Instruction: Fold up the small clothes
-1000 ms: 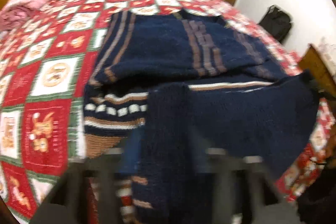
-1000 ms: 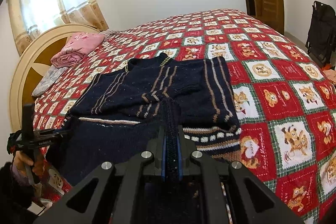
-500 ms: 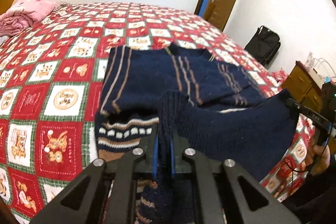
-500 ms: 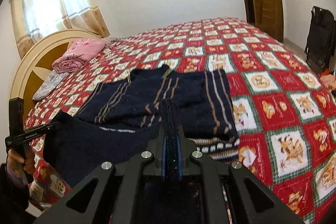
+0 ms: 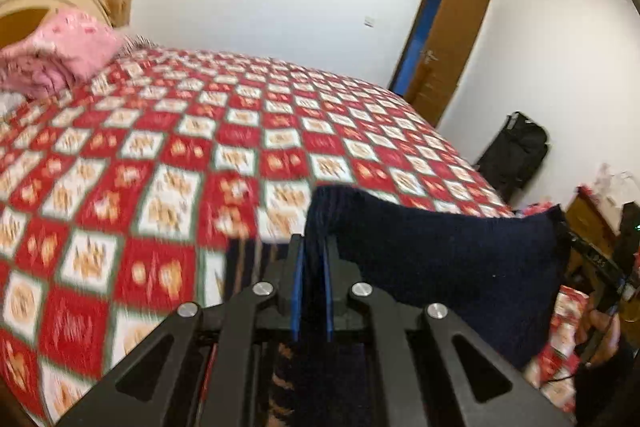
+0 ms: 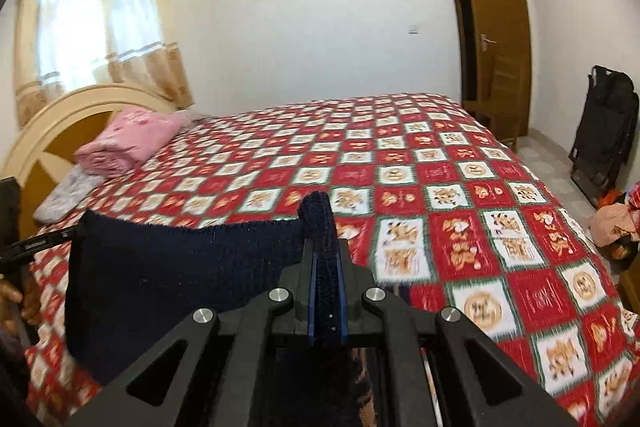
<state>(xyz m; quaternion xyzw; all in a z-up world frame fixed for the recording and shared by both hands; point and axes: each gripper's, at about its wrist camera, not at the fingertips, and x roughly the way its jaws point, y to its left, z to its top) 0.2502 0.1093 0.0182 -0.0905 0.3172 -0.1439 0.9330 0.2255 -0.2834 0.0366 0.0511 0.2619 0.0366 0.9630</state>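
Both grippers clamp the navy sweater (image 5: pixel 440 259) — the left gripper (image 5: pixel 311 267) pinches one end of its edge, the right gripper (image 6: pixel 325 267) the other, and the knit hangs stretched between them above the red checkered bedspread (image 6: pixel 440 195). A folded pink blanket (image 6: pixel 128 139) lies by the headboard (image 6: pixel 52 123) — well apart. A black bag (image 5: pixel 516 151) leans on the wall near the open door (image 5: pixel 448 43).

A sweater (image 6: pixel 168 267) hangs between both grippers above the bedspread (image 6: pixel 480 227).
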